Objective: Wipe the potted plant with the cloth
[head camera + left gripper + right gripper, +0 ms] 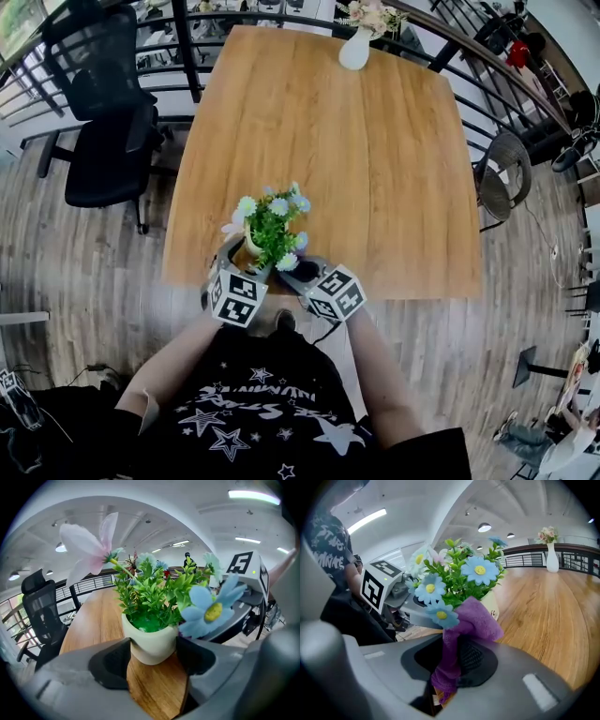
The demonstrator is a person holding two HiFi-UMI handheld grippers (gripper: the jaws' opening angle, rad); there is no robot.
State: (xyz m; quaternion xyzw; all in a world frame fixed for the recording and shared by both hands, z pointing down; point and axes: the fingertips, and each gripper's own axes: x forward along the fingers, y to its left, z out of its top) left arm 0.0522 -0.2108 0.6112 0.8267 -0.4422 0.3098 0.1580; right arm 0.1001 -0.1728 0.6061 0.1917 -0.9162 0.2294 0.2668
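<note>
A potted plant (270,228) with green leaves and blue and white flowers stands near the front edge of the wooden table (375,159). My left gripper (240,264) reaches it from the near left. In the left gripper view, the cream pot (152,641) sits between the two black pads (108,663), which press on its sides. My right gripper (300,273) is at the plant's near right. In the right gripper view, that gripper (457,660) is shut on a purple cloth (472,623). The cloth's bunched top lies against the pot (493,605) under the blue flowers.
A white vase with flowers (357,45) stands at the table's far edge. A black office chair (105,122) is at the left, a wicker chair (499,178) at the right. A dark railing (487,56) runs behind the table. The person's dark shirt (253,412) fills the bottom.
</note>
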